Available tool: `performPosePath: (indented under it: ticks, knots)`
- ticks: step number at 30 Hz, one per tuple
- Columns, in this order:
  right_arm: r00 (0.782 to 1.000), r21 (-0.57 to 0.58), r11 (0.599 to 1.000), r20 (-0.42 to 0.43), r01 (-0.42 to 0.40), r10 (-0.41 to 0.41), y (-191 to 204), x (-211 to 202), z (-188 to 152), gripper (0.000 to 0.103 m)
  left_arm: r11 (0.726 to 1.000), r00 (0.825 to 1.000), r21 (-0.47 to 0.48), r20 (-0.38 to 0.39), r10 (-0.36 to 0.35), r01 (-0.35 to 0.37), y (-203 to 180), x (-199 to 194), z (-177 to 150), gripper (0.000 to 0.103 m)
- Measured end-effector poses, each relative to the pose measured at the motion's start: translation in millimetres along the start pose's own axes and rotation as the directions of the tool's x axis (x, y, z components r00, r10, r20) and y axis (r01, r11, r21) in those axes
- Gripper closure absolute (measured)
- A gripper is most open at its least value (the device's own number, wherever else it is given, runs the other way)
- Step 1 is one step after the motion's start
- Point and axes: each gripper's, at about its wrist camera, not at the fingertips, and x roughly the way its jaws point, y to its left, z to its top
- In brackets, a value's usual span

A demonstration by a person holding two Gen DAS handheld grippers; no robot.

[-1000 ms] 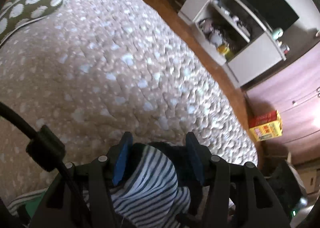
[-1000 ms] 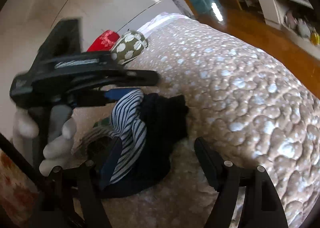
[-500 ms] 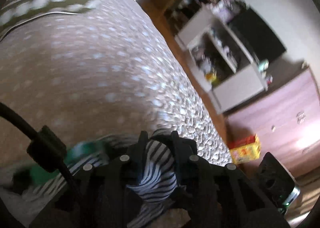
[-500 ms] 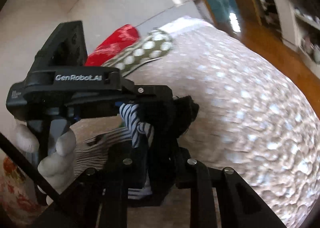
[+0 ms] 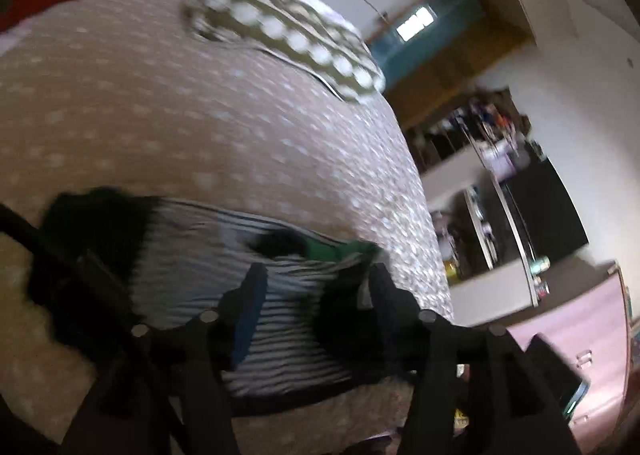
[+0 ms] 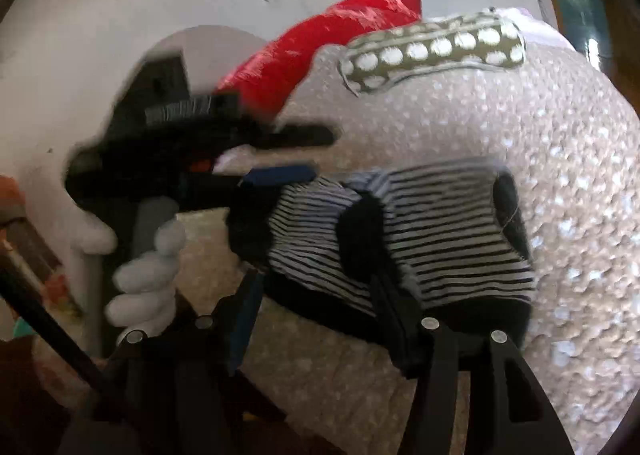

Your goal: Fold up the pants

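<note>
Striped pants (image 6: 420, 239) lie in a compact bundle on the bed (image 5: 200, 127), near its front edge, w/ dark waistband/cuff parts showing at the sides and a green bit (image 5: 332, 251) poking out on the left-wrist view. Looks like a fold is laid down, bundle sits flat-ish so it can be squared up.

Left tool (image 5: 316, 295): fingers spread, fabric lies between and under them, no pinch visible; in the right-wrist view same tool (image 6: 280, 159) reaches in from the side at the bundle's left end, its upper and lower fingers well apart, held by a gloved hand (image 6: 148, 267). Prob. placed there to steady or let go of that end.

Right tool (image 6: 316, 295): also spread; the right finger overlaps the cloth's near edge, left finger is off the cloth over bare bed. Whether it touches the fabric, can't tell, pics are blurred.

Both tools sit at opposite ends of the bundle, which fits a two-ended fold: each end handled so the stripes stay aligned.

Spotted pillow (image 6: 432, 51) and red cushion (image 6: 320, 47) lie far back on the bed, well apart from the pants, so the work area isn't crowded.
</note>
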Motion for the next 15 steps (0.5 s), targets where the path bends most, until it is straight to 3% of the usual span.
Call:
performPosePath:
  ticks: [3,5,6,12,15]
  knots:
    - [0.991,0.06,0.991,0.043,0.124,-0.126,-22.7,-17.6,10.8,0.048,1.0,1.0,-0.024,0.024,0.017,-0.016,12.3,-11.1,-6.9,0.051]
    - [0.975,0.09,0.972,0.017,0.218,-0.22,-38.7,-12.5,22.5,0.073,0.999,0.999,-0.041,0.028,0.024,-0.023,19.8,-15.9,-15.0,0.051]
    - [0.972,0.097,0.968,0.011,0.232,-0.234,-39.7,-6.6,30.0,0.076,0.999,0.999,-0.043,0.029,0.029,-0.028,22.2,-17.1,-19.2,0.051]
    - [0.976,0.064,0.974,-0.038,0.219,-0.217,-24.1,63.2,48.1,0.077,0.993,0.991,-0.016,0.063,0.12,-0.119,31.9,-35.0,-31.4,0.051]
    - [0.961,0.038,0.966,-0.113,0.257,-0.252,-19.0,97.1,36.8,0.077,0.985,0.98,-0.019,0.096,0.171,-0.17,41.7,-49.8,-34.6,0.05]
